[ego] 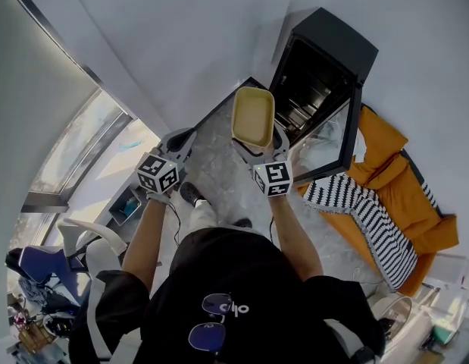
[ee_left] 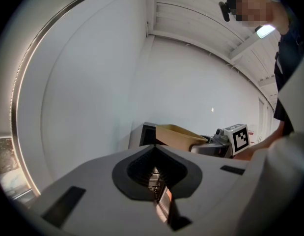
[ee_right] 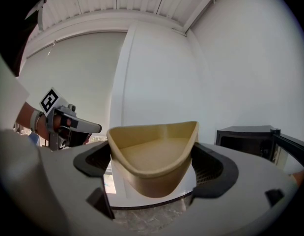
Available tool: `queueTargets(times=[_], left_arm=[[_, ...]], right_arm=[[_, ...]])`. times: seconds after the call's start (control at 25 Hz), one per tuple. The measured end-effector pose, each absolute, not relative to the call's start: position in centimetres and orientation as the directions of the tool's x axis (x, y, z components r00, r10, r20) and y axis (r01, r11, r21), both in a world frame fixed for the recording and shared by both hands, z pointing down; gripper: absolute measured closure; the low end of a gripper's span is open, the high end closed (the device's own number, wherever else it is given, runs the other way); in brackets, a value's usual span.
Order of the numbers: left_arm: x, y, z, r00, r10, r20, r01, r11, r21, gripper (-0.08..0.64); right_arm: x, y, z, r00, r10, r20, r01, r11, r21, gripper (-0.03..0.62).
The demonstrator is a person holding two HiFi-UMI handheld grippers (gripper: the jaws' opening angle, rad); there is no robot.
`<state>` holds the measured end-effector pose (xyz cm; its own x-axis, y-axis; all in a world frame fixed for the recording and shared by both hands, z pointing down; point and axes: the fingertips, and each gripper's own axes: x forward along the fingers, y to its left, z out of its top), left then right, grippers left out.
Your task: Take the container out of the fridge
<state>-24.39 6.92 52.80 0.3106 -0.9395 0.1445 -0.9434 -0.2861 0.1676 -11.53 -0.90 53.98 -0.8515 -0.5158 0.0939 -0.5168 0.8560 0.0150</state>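
— Where's the tub right now?

— My right gripper point(ego: 261, 152) has the shallow tan plastic container point(ego: 253, 116) clamped by its near end, one jaw on each side. It's in open air, just outside the mouth of the small black fridge point(ego: 325, 51), whose door hangs open.

— Which way does it run?

— Long axis straight off my jaws, pointing toward the fridge. It looks empty.

— And the left?

— Left gripper point(ee_left: 157, 180) is pinched closed on nothing, on the container's side away from the fridge. The fridge interior is too dark to read and the container's underside is hidden.
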Motion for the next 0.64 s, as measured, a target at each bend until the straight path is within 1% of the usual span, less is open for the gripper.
queueTargets(times=[0.64], left_arm=[[-24.9, 8.0, 53.0, 0.299, -0.944, 0.141, -0.946, -0.274, 0.172, 0.557]], right_arm=[[-12.0, -0.3, 53.9, -0.858, -0.506, 0.093, -0.506, 0.862, 0.024, 0.06]])
